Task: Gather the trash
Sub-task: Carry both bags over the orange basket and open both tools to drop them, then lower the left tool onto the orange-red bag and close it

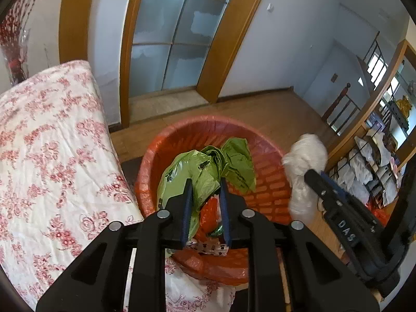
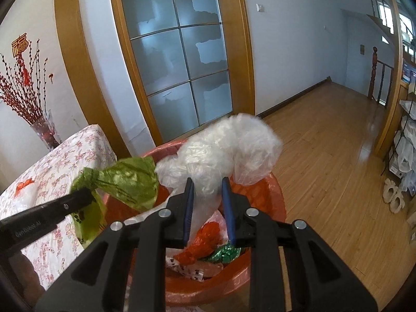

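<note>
- Beside the desk [image 1: 39,140] with its white cloth printed in red flowers stands a round orange plastic basket lined with an orange bag [image 1: 270,189], and both grippers hang over it.
- Left gripper [image 1: 205,182]: its jaws are closed down to a narrow gap on a crumpled green plastic bag [image 1: 208,169], which is held above the basket's mouth.
- Right gripper [image 2: 207,182]: likewise nearly closed, pinching a bunched white translucent plastic bag [image 2: 228,145] that billows above its fingertips; from the left camera this bag seems to hang at the basket's right rim rather than over the middle.
- Already lying inside the basket: a scrunched red wrapper [image 2: 205,236], a shiny green foil wrapper [image 2: 226,253] and a white scrap with small dark prints [image 2: 187,266].
- My reading is that the step in hand is dropping both bags in. To do it well, I would bring the white bag inward over the centre and lower both bundles below the rim before letting go, since light film drifts and may cling to the pads.
- More trash, something red and white, seems to sit on the desk [image 2: 24,189].
</note>
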Motion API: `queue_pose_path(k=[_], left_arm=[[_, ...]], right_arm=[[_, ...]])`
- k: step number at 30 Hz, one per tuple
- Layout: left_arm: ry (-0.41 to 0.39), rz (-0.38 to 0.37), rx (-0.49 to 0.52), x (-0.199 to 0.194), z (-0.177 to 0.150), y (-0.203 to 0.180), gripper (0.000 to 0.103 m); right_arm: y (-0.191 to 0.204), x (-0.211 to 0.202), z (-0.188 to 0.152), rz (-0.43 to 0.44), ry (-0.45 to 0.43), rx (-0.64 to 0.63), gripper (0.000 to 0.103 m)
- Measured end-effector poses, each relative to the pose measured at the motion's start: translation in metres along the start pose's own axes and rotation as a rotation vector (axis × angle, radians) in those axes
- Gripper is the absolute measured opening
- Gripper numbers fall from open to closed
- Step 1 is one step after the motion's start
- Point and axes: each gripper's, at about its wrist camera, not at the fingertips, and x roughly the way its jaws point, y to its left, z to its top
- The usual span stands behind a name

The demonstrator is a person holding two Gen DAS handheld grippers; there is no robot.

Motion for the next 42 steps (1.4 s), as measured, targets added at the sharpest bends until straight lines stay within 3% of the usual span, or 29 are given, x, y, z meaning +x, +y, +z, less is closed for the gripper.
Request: queue_pose_path(k=[8, 16, 29, 34, 42], left_arm=[[0.033, 0.023, -0.008, 0.007, -0.006, 0.010, 0.044], [0.013, 0.099, -0.010, -0.009, -0.010, 0.030, 0.049], [-0.020, 0.220, -0.050, -0.042, -0.021, 0.082, 0.053], [-0.057, 0.292, -0.088, -0.068, -0.019, 0.119, 0.053], [-0.175, 0.521, -0.209, -0.132, -0.003, 0.228, 0.057]], right_arm=[[-0.005, 0.003, -0.003, -0.006, 0.012, 0.007, 0.042], [-0.002, -0.001, -0.006, -0.022, 0.002, -0.002, 0.057], [0.032, -0.008, -0.010, 0.024, 0.010, -0.078, 0.060], [0.054, -0.010, -0.012, 0.051, 0.016, -0.115, 0.060], [0.090, -0.013, -0.017, 0.091, 0.028, -0.177, 0.060]])
